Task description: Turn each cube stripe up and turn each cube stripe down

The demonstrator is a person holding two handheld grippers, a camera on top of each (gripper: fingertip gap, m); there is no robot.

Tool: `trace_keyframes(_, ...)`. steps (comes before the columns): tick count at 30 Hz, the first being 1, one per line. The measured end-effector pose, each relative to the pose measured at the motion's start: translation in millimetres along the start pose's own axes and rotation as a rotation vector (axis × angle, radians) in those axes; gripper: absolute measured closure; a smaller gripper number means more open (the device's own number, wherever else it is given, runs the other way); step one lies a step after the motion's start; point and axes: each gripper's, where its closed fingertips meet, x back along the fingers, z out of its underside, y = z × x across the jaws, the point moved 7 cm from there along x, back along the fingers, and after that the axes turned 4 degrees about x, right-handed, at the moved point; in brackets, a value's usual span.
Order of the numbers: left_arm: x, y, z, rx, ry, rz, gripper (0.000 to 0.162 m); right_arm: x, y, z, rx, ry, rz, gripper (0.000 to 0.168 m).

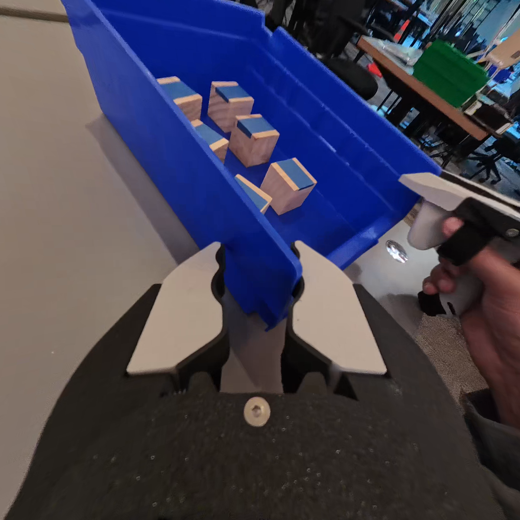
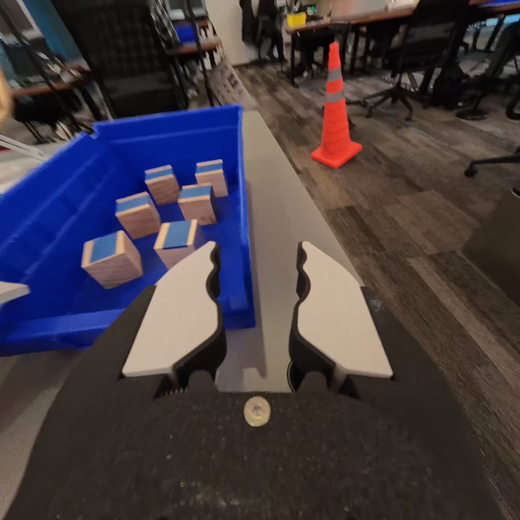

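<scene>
A blue plastic bin (image 1: 197, 56) stands on a grey table. Several wooden cubes (image 1: 289, 185) lie inside it, each with a blue stripe on its top face. My left gripper (image 1: 257, 250) is closed around the bin's near corner wall, one finger inside and one outside. In the right wrist view the bin (image 2: 56, 323) is at the left, with the cubes (image 2: 112, 259) in it. My right gripper (image 2: 257, 247) is open and empty over the bare table strip (image 2: 270, 197) to the right of the bin. In the left wrist view a hand (image 1: 484, 309) holds it beyond the bin.
The table's right edge runs close beside the bin, with wood-pattern floor below. An orange traffic cone (image 2: 336, 112) stands on that floor. Desks, office chairs (image 2: 394, 92) and a green crate (image 1: 450, 70) are farther back.
</scene>
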Motion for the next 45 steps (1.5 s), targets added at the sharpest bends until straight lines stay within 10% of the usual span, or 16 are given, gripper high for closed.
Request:
trace_keyframes(5,5,11,-7,-0.065,0.002,-0.182,0.139,-16,22,4,-0.047,0.068,-0.099,0.164)
trace_keyframes(23,271,171,-1,-0.045,-0.26,-0.627,0.156,7,325,-16,0.026,0.073,-0.471,0.164)
trace_keyframes(35,301,209,39,-0.02,-0.256,-0.681,0.154,0,379,13,0.084,0.073,-0.553,0.163)
trace_keyframes(37,303,207,43,-0.055,-0.261,-0.674,0.151,-3,378,18,0.069,0.075,-0.594,0.161)
trace_keyframes(40,319,195,50,-0.036,-0.225,-0.607,0.103,1,371,20,0.058,0.09,-0.662,0.149)
trace_keyframes(45,423,211,67,0.062,-0.288,-0.572,0.084,43,358,-2,0.236,-0.213,-0.698,0.13)
